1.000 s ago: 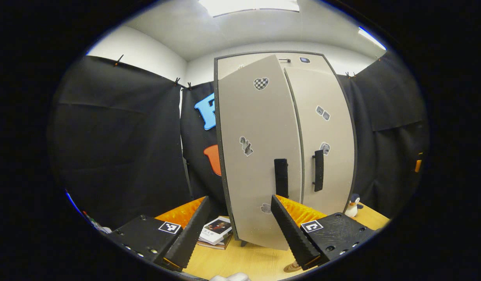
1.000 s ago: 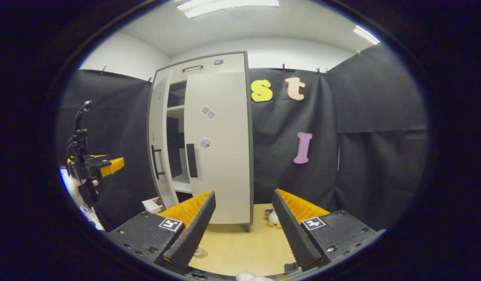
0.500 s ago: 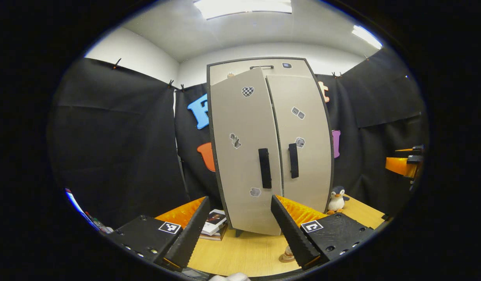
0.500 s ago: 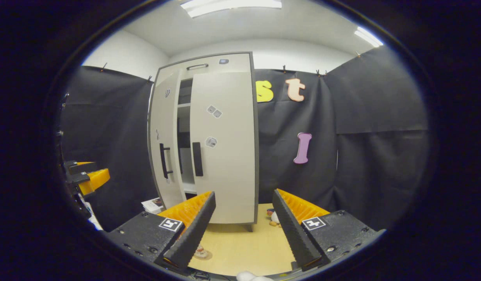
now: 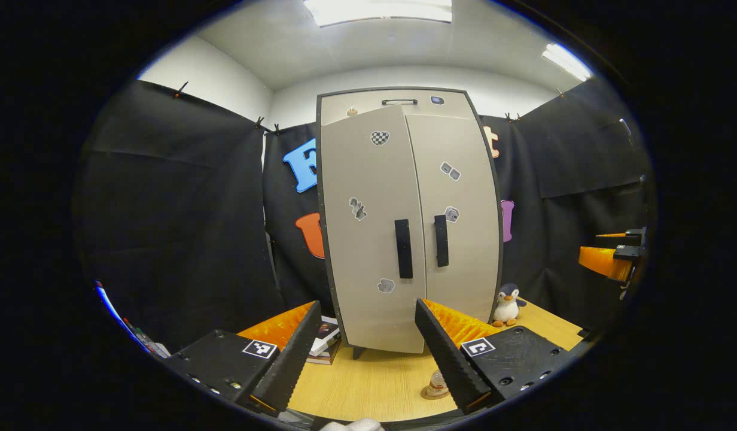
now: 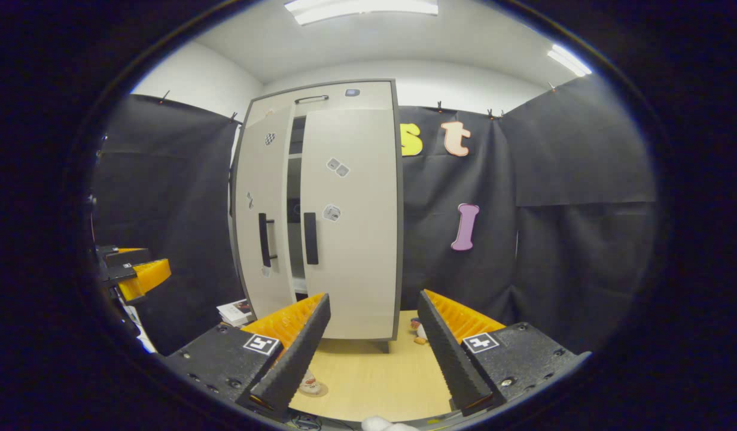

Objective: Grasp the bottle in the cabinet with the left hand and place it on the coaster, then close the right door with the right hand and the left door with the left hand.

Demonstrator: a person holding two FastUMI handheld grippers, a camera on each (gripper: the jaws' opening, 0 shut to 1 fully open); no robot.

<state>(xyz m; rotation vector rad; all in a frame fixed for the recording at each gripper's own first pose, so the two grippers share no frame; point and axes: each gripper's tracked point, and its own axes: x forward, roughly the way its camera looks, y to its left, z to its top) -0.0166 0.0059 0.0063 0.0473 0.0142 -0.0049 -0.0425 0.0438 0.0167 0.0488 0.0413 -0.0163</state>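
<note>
- Left door (image 5: 368,227) swung nearer shut than 0.5 s ago, narrow gap left beside right door (image 6: 350,221).
- Bottle (image 5: 437,383) standing on coaster (image 5: 433,394), on table (image 5: 368,389).
- Left gripper (image 5: 365,353) and right gripper (image 6: 371,353) both spread, grasping nothing.

We see the bottle (image 5: 437,383) only in part in the left gripper view: the left gripper's finger (image 5: 449,362) covers its right side, and the coaster (image 5: 433,394) under it shows as a sliver. In the right gripper view a finger (image 6: 294,359) hides most of the same bottle (image 6: 310,382). Behind the cabinet (image 5: 368,251), the books (image 5: 323,344) are half covered. The penguin toy (image 6: 417,332) is mostly hidden, and the other gripper (image 5: 611,254) is cut off at the picture's edge.
</note>
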